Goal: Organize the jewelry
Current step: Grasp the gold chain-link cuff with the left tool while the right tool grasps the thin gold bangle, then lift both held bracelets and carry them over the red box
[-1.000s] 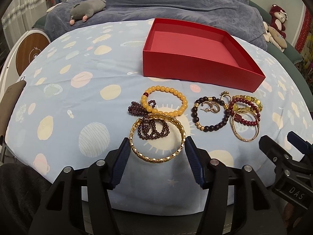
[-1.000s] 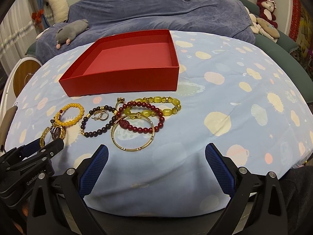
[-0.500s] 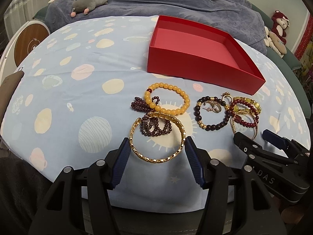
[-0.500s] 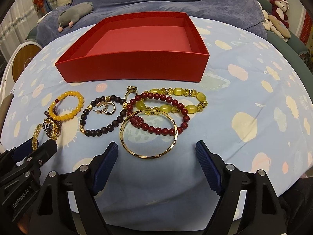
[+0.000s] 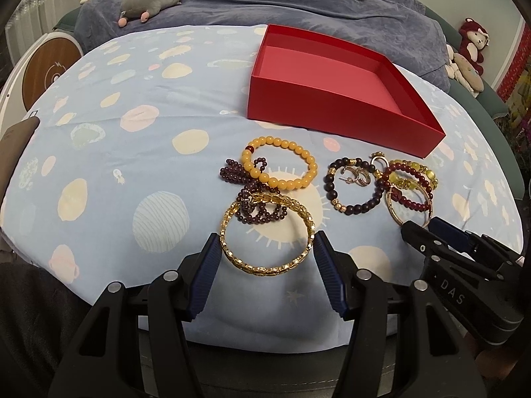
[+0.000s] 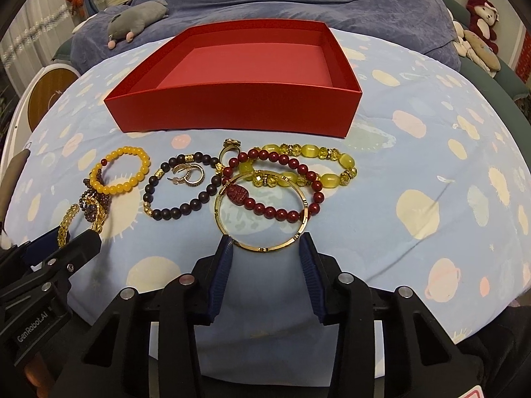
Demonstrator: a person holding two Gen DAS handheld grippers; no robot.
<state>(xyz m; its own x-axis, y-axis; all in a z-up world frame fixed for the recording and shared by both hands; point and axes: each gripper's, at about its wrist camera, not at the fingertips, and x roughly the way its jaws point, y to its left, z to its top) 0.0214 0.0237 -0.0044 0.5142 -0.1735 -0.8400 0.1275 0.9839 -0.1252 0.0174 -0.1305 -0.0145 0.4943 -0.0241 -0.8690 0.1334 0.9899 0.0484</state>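
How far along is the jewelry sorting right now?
Nothing is put away: the red box holds nothing. The left gripper is open around the gold chain bangle, and the right gripper is open around the plain gold bangle. The bead bracelets, earrings and ring lie on the cloth.

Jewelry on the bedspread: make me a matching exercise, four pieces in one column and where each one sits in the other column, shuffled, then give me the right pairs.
Things
1. gold chain bangle
2. plain gold bangle
3. hoop earrings
4. red box

Places
A. inside the ring of the dark bead bracelet
B. between the open fingers of the right gripper
C. beyond all the jewelry, nothing in it
D. between the open fingers of the left gripper

Pairs: 1-D, 2-B, 3-A, 4-C
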